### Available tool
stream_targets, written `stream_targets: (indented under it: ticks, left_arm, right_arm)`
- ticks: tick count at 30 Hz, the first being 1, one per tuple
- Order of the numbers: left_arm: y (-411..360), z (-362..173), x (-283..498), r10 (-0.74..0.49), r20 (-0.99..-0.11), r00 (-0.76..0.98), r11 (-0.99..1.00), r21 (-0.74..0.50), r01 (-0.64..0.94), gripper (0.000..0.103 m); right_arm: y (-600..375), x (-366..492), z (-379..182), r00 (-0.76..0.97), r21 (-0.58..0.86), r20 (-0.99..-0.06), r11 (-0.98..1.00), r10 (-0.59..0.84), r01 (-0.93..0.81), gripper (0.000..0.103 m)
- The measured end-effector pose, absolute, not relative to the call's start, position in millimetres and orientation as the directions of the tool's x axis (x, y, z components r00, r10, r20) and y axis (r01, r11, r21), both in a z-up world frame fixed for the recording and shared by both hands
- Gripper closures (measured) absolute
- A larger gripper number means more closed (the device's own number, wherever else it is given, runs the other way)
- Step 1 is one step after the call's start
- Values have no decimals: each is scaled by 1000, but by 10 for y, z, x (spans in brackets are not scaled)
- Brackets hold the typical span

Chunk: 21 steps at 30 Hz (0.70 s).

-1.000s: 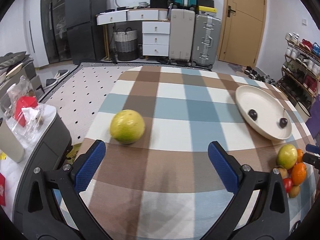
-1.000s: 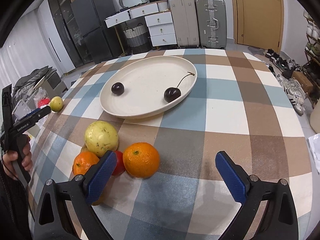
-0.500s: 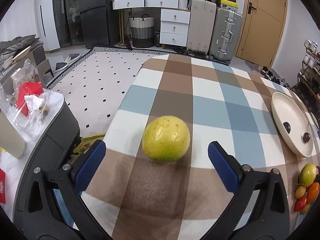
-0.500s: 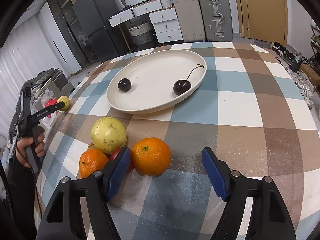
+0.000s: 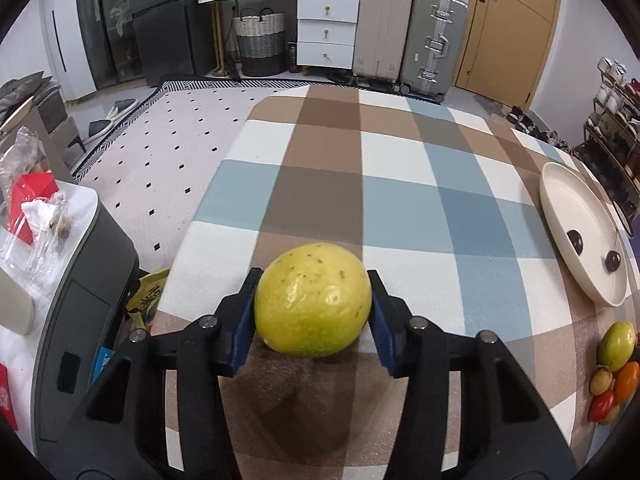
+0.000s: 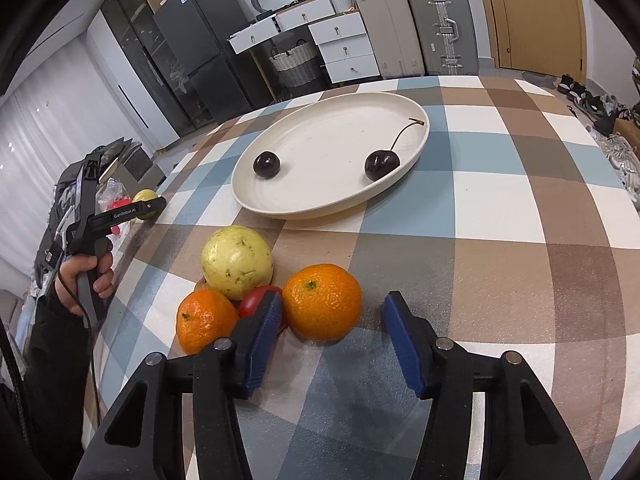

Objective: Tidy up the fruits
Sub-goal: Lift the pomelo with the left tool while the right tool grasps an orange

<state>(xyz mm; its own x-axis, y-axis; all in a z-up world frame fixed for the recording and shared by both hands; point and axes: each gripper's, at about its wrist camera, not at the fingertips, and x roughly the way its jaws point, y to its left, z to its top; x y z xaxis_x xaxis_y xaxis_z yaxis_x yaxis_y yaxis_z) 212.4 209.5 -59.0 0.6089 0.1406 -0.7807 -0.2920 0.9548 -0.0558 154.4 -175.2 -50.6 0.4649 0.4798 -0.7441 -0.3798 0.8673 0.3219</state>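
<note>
Careful: your left gripper (image 5: 313,308) clenching guava (image 5: 312,300); right gripper (image 6: 332,336) released around orange (image 6: 322,301), risking nudging pile.

2 cherries (image 6: 267,164) in plate (image 6: 320,204), fruit pile (image 6: 248,264) before it

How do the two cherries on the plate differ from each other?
The right cherry has a long curved stem; the left cherry shows none. The right cherry sits close to the plate rim, while the left cherry lies further in from it. Both are dark, glossy, round and lie apart on the plate.
</note>
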Motion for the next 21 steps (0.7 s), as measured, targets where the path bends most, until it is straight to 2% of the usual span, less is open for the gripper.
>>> stream_targets:
  ticks: [5, 21]
  left_arm:
    - [1867, -570, 2006, 110, -772, 626, 969, -58, -242, 56]
    - [940, -393, 1362, 4, -736, 677, 992, -81, -94, 56]
  right_arm:
    - [-1743, 1547, -506, 456, 352, -728, 850, 512, -392, 61]
    - [-1689, 1467, -362, 529, 261, -716, 877, 456, -403, 63]
